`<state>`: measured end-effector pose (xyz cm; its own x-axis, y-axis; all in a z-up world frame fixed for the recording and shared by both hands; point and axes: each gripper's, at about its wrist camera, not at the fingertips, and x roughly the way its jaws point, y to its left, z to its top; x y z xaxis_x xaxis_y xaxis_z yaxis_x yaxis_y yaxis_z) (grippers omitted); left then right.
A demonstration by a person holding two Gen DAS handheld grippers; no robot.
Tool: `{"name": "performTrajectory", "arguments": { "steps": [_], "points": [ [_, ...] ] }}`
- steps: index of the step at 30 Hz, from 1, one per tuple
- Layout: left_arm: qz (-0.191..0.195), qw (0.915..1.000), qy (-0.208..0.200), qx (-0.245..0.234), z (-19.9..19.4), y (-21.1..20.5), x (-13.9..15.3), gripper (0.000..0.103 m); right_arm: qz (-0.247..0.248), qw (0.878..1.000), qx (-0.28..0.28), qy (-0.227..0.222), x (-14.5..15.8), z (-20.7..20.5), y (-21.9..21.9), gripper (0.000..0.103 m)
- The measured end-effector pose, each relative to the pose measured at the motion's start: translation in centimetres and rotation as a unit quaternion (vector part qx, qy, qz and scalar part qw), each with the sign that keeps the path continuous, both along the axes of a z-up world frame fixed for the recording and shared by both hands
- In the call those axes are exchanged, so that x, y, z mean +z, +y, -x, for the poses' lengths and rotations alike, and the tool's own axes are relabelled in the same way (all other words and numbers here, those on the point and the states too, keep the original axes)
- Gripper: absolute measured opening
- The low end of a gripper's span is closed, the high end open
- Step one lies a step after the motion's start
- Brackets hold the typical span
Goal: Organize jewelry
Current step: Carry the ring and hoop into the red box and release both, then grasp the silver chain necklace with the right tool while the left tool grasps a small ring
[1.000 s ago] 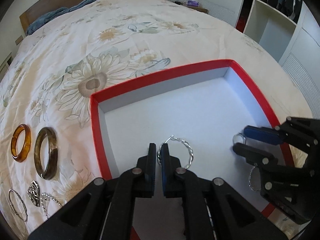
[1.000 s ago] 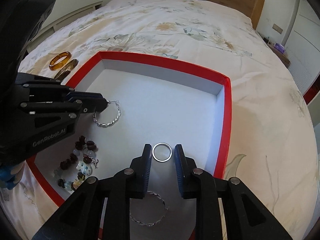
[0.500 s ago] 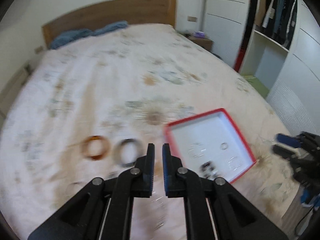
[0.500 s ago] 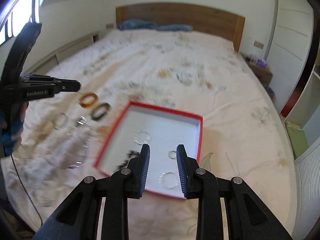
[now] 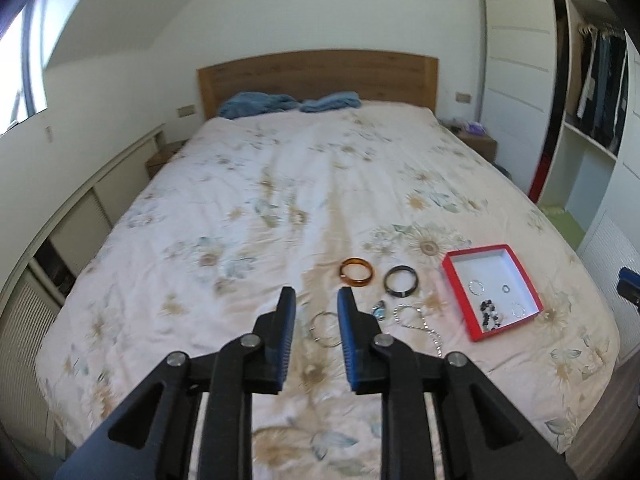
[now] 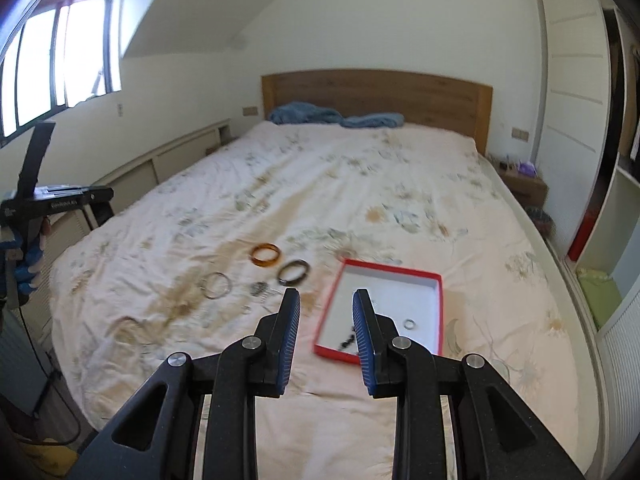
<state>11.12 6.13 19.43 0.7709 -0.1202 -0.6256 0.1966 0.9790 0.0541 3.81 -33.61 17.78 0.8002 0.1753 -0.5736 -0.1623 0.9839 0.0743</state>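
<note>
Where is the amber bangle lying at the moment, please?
In the left wrist view, the amber bangle lies on the bedspread, just left of the dark bangle and the red box.

Bed (image 5: pixel 304 184) wide open toward the headboard (image 5: pixel 316 76) — bare floral cover, nothing standing on it. Near edge crowded: red box (image 5: pixel 476 312) with raised walls, amber bangle (image 5: pixel 357 274) and dark bangle (image 5: pixel 401 282) just beside it, loose silver pieces (image 5: pixel 326 328) scattered low — gaps between them narrow.

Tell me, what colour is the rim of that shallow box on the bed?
Red, with a white inside. The box shows best in the left wrist view.
</note>
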Motion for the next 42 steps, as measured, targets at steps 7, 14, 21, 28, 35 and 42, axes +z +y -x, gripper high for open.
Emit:
{"name": "performTrajectory", "arguments": {
  "steps": [7, 14, 21, 28, 35, 42],
  "points": [
    [0.017, 0.9987, -0.043, 0.019, 5.7, 3.9, 1.1, 0.021, -0.002, 0.999, 0.018, -0.030, 2.5, 3.7, 3.6, 0.028],
    [0.028, 0.9985, -0.045, 0.013, 7.9, 4.5, 0.0, 0.021, -0.013, 0.998, 0.043, -0.032, 2.2, 4.3, 6.5, 0.028],
    [0.051, 0.9986, 0.008, 0.007, 4.3, 2.3, -6.1, 0.021, -0.021, 0.997, 0.066, 0.019, -2.5, -0.3, 8.9, 0.028],
    [0.071, 0.9934, 0.088, -0.021, -2.4, -2.0, -14.7, 0.021, -0.027, 0.991, 0.080, 0.104, -11.0, -7.8, 10.7, 0.028],
    [0.076, 0.9830, 0.149, -0.077, -8.0, -7.1, -21.2, 0.021, -0.025, 0.982, 0.081, 0.167, -18.6, -14.1, 11.3, 0.028],
    [0.072, 0.9730, 0.190, -0.110, -12.2, -10.5, -25.6, 0.021, -0.019, 0.980, 0.065, 0.187, -22.7, -16.9, 11.3, 0.028]
  ]
}}
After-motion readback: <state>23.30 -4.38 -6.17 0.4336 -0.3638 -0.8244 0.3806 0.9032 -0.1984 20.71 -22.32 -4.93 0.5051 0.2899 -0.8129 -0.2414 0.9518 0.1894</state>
